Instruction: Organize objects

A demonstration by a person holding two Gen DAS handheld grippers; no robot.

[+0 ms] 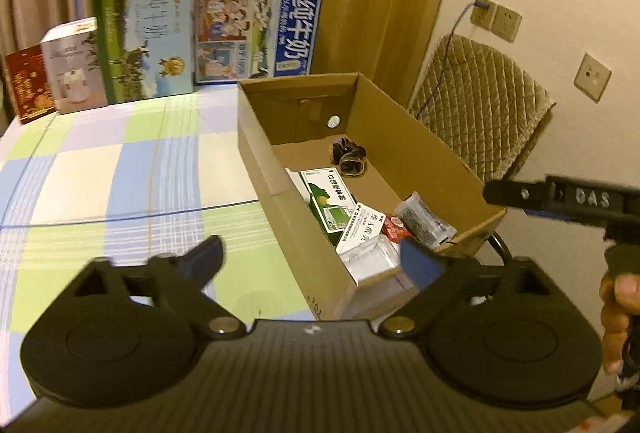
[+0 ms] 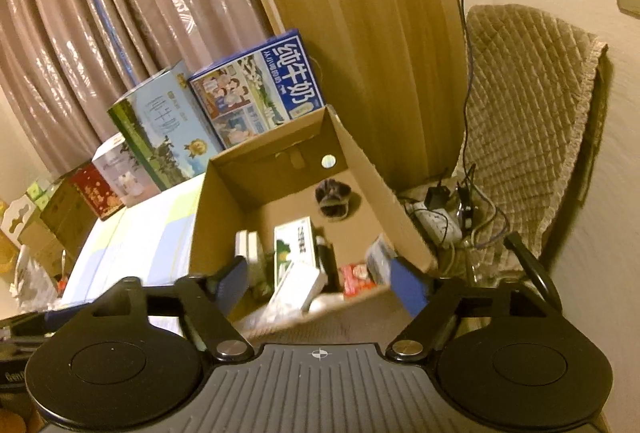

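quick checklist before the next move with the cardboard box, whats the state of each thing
1. Left tool open and holding nothing: ok.
2. Right tool open and holding nothing: ok.
3. Cardboard box open at the top: ok.
4. Free floor space in the box near the dark bundle: ok.
5. Green-and-white carton and other small packs already inside the box: ok.
6. Anything still left to sort on the checked cloth: cannot tell; only the part in view is bare.
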